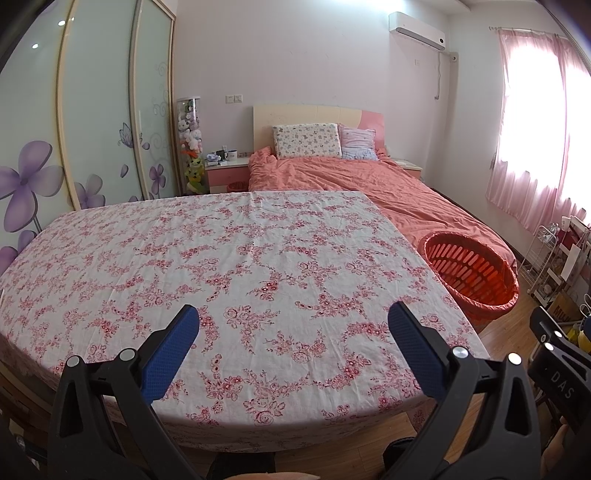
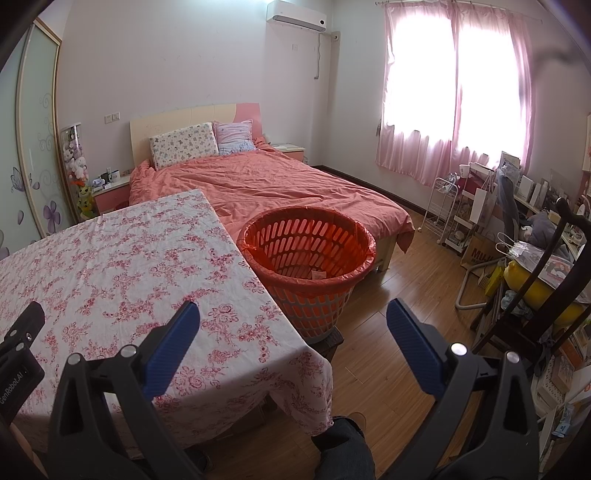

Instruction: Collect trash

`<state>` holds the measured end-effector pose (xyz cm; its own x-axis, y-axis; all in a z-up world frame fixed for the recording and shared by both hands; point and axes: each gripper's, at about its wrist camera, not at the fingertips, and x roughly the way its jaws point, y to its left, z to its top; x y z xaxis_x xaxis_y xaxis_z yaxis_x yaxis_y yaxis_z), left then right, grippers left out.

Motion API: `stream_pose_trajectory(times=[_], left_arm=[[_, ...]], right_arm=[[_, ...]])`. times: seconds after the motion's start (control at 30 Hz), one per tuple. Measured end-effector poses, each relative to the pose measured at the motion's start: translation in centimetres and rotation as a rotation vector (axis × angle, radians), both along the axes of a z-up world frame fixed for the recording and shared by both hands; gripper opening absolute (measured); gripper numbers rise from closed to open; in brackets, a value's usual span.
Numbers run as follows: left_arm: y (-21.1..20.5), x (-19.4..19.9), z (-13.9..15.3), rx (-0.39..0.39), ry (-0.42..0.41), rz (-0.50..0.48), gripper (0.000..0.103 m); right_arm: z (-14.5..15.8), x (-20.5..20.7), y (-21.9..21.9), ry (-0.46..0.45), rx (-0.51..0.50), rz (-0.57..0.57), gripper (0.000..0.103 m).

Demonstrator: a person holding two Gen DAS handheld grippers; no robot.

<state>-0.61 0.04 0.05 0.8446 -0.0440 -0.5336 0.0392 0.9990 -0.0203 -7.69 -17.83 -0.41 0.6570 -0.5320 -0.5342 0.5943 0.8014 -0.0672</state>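
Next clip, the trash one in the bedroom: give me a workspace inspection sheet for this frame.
Surface: table under a pink floral cloth, wrinkled; no trash seen on it.
Job's things: orange-lined slatted basket on the wooden floor beside the table's right edge, near the foot of the bed; a small pale scrap lies at its bottom.
Clutter: shelves, bags and a wire rack crowd the right wall.
Grippers: left gripper over the table's near edge, jaws wide, nothing between them; right gripper over the table corner and floor, jaws wide, nothing between them.
Cables: a line runs down from the air conditioner.
Surroundings: wardrobe with flower doors, pink curtains, nightstand.
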Motion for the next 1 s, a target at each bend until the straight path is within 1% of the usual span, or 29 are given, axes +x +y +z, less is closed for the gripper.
stream_pose_trajectory(times=[1.0], left_arm=[[0.34,-0.04,0.00,-0.002,-0.001,0.003,0.101]], right_arm=[[0.05,0.15,0.02,0.002,0.000,0.001,0.099]])
